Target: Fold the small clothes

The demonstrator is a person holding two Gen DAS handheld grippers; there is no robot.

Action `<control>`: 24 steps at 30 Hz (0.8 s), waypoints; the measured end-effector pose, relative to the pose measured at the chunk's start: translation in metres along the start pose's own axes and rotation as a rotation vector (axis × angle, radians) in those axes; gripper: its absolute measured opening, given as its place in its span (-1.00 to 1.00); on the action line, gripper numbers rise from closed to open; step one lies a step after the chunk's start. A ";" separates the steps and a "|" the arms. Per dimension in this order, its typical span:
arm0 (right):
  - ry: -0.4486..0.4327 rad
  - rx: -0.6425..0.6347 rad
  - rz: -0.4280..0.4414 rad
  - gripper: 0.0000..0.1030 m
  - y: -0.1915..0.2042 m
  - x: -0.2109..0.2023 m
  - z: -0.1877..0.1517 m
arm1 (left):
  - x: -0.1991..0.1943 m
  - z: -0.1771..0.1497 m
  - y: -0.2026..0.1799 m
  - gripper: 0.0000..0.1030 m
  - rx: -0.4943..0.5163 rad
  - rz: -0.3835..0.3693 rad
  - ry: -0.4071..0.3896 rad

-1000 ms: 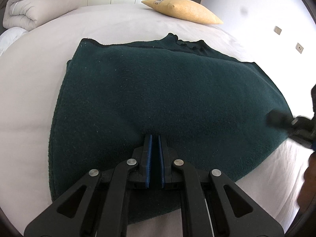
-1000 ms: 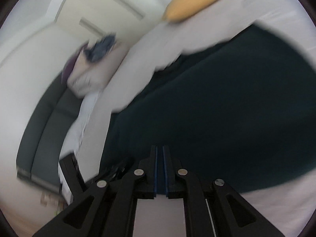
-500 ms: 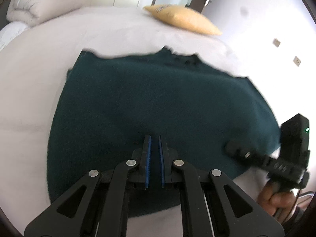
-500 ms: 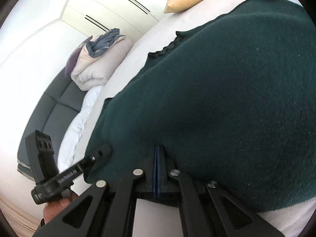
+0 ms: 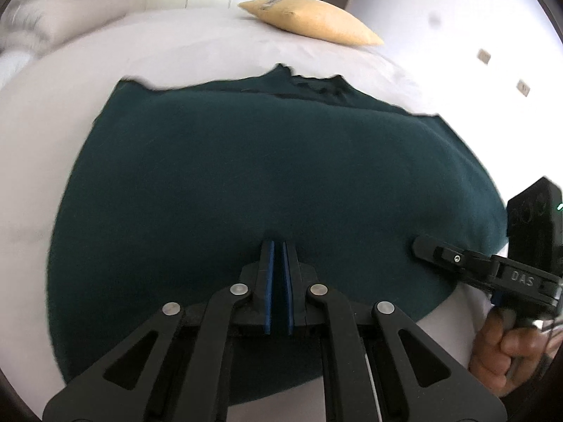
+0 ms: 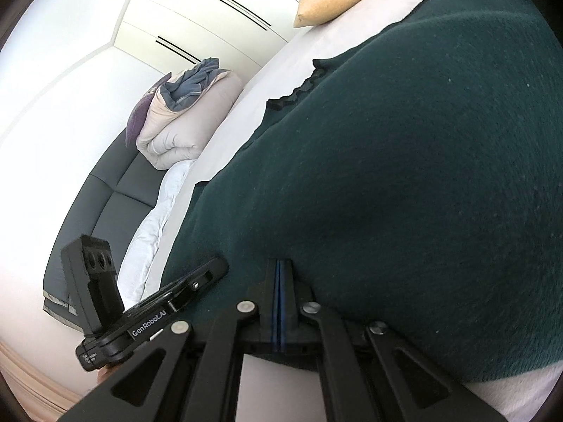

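A dark green knitted garment (image 5: 267, 176) lies spread flat on the white bed (image 5: 197, 49), neckline at the far side. It fills most of the right wrist view (image 6: 404, 176). My left gripper (image 5: 277, 246) is shut with a thin gap between its blue pads, over the garment's near middle, holding nothing. My right gripper (image 6: 279, 263) is fully shut, low over the garment near its hem edge; it shows at the right of the left wrist view (image 5: 420, 246). The left gripper shows in the right wrist view (image 6: 218, 267).
A yellow pillow (image 5: 309, 24) lies at the far end of the bed. A folded beige duvet with a blue-grey cloth on top (image 6: 183, 119) sits on a dark sofa (image 6: 102, 211) beside the bed. White wardrobe doors (image 6: 197, 10) stand behind.
My right gripper has swung in over the garment's right hem edge and steadied there. My left gripper has stayed shut over the near middle, with the view tilting slightly.
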State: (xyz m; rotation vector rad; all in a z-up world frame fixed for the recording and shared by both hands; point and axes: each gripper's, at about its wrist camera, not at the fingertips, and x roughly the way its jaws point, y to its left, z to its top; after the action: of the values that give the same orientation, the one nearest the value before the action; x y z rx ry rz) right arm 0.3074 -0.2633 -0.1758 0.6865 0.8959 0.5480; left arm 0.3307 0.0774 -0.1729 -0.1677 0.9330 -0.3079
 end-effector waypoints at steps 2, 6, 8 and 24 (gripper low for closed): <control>-0.001 0.001 0.003 -1.00 -0.001 0.000 0.000 | -0.007 -0.003 0.019 -0.87 -0.041 -0.035 0.002; -0.003 0.001 0.006 -1.00 0.000 0.001 0.001 | -0.017 -0.014 0.045 -0.87 -0.108 -0.083 -0.010; -0.002 0.000 0.005 -1.00 0.000 0.001 0.001 | -0.022 -0.021 0.057 -0.87 -0.174 -0.099 -0.034; 0.023 -0.176 -0.077 -0.11 0.081 0.041 0.078 | -0.026 -0.042 0.075 -0.88 -0.226 -0.121 -0.074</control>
State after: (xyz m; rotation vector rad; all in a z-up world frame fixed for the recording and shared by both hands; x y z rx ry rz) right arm 0.3821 -0.2058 -0.1031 0.4854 0.8805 0.5594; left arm 0.2965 0.1563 -0.1986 -0.4414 0.8846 -0.3057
